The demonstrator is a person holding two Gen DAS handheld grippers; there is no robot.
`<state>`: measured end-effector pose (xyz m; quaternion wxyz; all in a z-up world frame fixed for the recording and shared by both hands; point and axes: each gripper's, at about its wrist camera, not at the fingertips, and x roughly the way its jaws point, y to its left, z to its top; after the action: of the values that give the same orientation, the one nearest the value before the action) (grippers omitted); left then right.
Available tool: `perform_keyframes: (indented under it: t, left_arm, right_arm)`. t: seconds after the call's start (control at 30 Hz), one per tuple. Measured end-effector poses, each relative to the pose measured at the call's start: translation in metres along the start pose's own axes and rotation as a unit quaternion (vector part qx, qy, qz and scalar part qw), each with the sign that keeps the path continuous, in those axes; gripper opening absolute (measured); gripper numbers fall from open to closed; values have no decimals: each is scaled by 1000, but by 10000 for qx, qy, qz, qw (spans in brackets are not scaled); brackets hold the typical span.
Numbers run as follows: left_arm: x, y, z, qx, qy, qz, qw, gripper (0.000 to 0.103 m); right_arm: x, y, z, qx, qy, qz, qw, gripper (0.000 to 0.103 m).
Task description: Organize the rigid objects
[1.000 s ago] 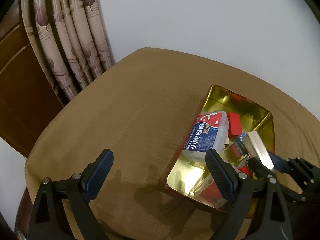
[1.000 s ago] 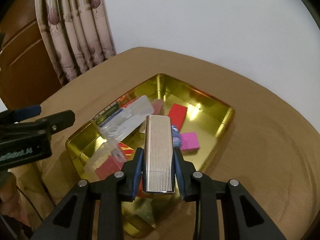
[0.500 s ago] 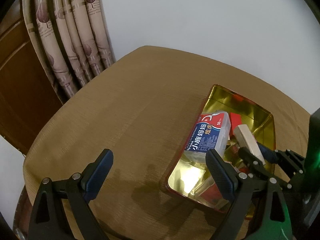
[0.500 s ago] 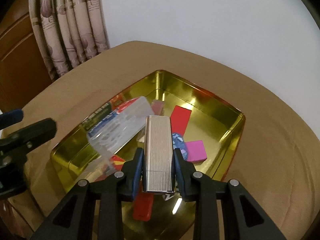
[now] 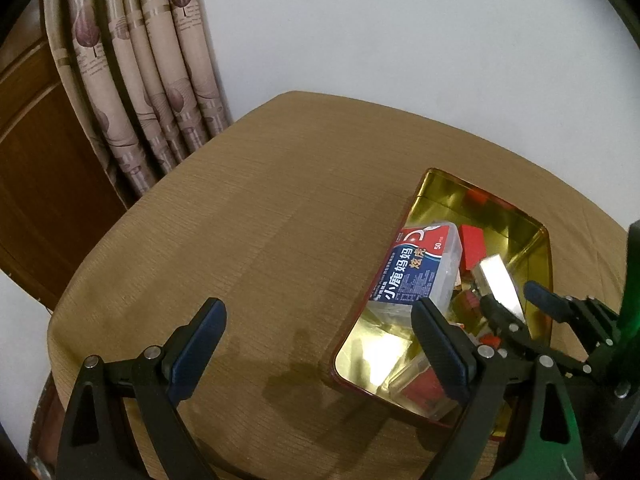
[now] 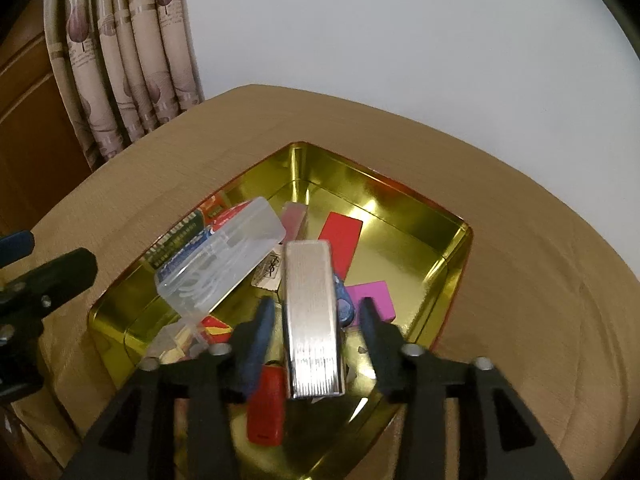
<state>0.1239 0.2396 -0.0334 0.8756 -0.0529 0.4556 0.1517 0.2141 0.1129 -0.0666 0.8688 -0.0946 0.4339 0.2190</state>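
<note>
The right gripper [image 6: 316, 316] has just been opening; the silver case [image 6: 312, 320] lies between its jaws, lengthwise, over the tin [image 6: 448, 264]; left gripper [image 5: 320, 344] is spread, empty

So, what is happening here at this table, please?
A person is sorting small rigid things into a gold tin on the brown table, with a gripper in each hand. The right gripper has just been opening its fingers around a ribbed silver case, which sits between them over the tin, no longer pressed. The left gripper hangs open and empty beside the tin. A clear plastic box and coloured blocks already lie inside.
</note>
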Motion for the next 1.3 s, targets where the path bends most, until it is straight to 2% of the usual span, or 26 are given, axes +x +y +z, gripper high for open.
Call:
perform_keyframes:
  t: [0.17,0.43,0.67,1.3]
  left_arm:
    - [0,0,0,13,-1,-2,10000,92]
    - [-2,-5,-1,80,-52,4,10000,92]
    - [-6,-11,-3,132,-94,-28,9999,92]
    - [-10,-20,-6,302,-99,-103,9994,93]
  right_arm:
    - [-11,-1,-5,118,-86,-32,9999,66]
    - [-39,2,-13,280,-133,-65,9995,67]
    - [-64,9,-23,264,-342,-172,9989,67]
    - [-69,21,-34,241,-208,-37,9995,67]
